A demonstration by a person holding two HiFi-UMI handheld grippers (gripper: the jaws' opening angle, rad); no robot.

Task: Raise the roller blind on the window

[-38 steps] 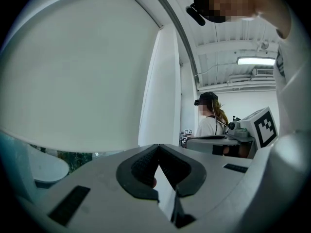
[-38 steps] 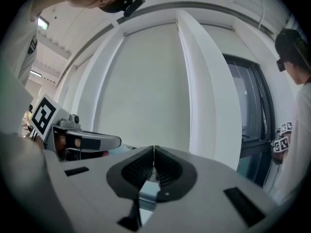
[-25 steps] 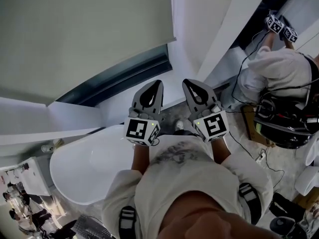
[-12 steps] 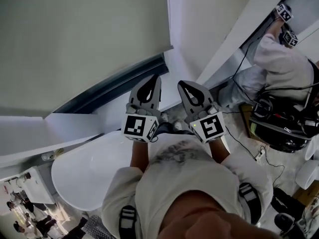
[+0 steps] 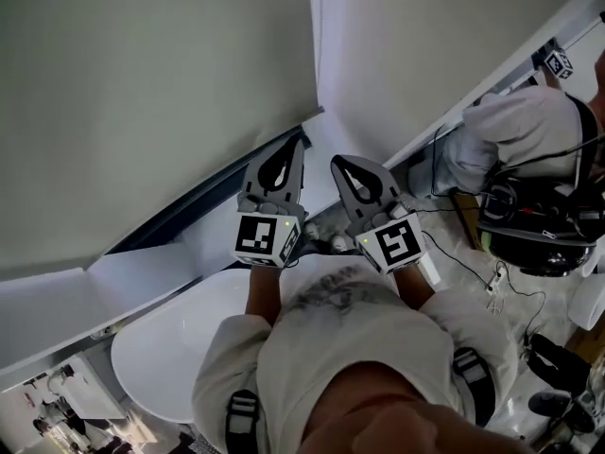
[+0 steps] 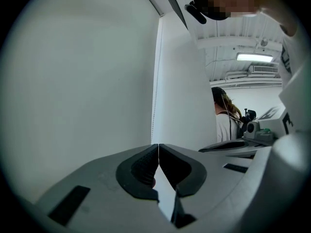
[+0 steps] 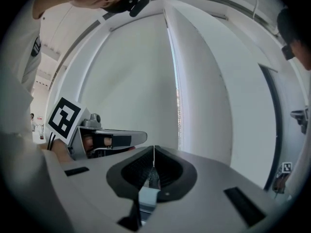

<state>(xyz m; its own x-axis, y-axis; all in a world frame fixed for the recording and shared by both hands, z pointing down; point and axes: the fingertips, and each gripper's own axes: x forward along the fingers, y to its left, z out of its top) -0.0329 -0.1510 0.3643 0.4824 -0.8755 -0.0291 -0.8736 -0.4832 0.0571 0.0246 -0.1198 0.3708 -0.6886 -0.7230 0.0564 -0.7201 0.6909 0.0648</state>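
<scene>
A white wall (image 5: 406, 45) stands right of the window (image 5: 217, 192), with a white tub (image 5: 161, 348) below. The roller blind (image 5: 142, 93) hangs flat over the window at upper left, its long side edge vertical. The left gripper (image 5: 297, 149) and right gripper (image 5: 338, 165) are side by side and point level toward that edge. Both have their jaws closed on nothing.

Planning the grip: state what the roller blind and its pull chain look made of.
The roller blind is probably a coated or woven fabric. It is matte grey-green, flat and shows no glare. The pull chain is a string of tiny white beads, likely plastic, but too fine to be sure.
</scene>
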